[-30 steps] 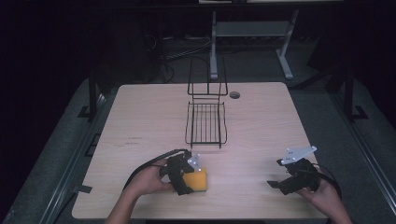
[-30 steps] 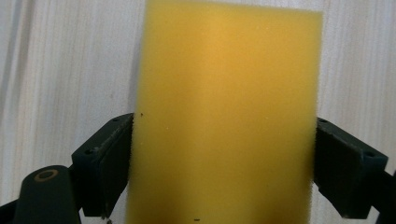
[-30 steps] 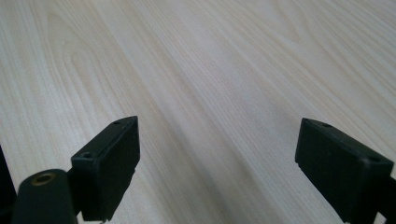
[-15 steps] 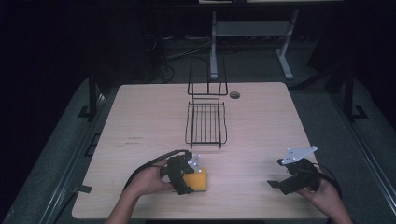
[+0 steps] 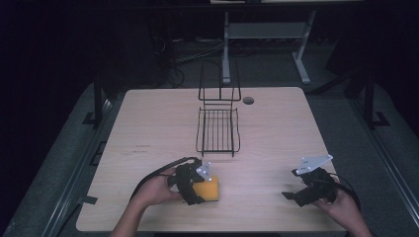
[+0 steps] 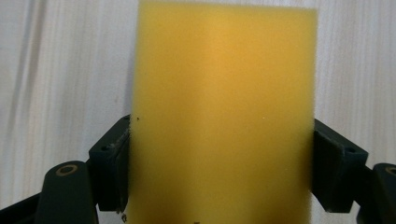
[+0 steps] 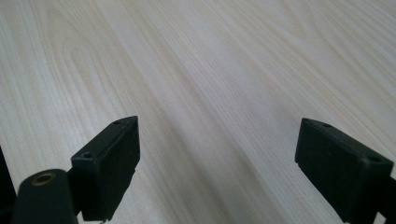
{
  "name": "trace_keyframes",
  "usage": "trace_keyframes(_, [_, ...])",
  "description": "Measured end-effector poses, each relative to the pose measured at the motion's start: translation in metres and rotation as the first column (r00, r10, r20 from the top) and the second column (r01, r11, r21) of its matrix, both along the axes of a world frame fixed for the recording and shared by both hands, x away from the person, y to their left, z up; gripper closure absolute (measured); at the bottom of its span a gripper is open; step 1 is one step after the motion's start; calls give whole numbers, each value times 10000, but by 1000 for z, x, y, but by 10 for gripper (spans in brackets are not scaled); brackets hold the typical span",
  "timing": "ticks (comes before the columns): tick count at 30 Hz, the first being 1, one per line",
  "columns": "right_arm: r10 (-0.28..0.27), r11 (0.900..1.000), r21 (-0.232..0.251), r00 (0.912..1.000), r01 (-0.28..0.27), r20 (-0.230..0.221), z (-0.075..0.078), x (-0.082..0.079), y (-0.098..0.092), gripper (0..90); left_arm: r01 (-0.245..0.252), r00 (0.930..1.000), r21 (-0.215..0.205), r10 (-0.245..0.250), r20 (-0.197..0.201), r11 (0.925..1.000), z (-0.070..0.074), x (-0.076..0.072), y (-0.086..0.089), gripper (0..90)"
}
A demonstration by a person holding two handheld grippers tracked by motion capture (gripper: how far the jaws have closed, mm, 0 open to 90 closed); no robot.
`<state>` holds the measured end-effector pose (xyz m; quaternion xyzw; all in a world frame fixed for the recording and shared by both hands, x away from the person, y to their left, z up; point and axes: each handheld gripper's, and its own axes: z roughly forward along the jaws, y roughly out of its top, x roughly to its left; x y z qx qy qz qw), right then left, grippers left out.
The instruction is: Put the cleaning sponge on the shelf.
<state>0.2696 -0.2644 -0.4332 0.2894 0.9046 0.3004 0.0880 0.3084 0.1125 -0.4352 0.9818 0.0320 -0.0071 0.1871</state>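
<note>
Barely any change over the last second: left gripper [image 5: 201, 190] stays clamped on yellow sponge [image 5: 207, 189], fingers [image 6: 108, 163] pressing both sides, near the table [image 5: 148, 123] front edge. Right gripper [image 5: 295, 193] idle, wide open, empty. Lift toward wire rack [image 5: 218, 129] seems pending.

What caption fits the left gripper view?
Left gripper jaws clamp a yellow sponge above the wooden table.
</note>
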Motion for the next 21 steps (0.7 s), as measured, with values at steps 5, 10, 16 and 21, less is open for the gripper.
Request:
trace_keyframes(5, [-15, 10000, -5, 10000, 15, -42, -1, 0, 1, 138, -104, 9999, -170, 103, -71, 9998, 3, 1, 2, 218])
trace_keyframes(10, [-16, 10000, -18, 10000, 16, -63, -1, 0, 1, 138, -96, 9999, -186, 94, -71, 9998, 5, 2, 2, 218])
trace_keyframes(16, [-40, 10000, -49, 9999, 40, -93, -1, 0, 1, 139, -120, 9999, -272, 120, 5, 9996, 13, 5, 2, 218])
trace_keyframes(21, [-24, 10000, -63, 10000, 23, -90, -1, 1, -1, 139, -175, 9998, -398, 176, 34, 9991, 18, 8, 2, 218])
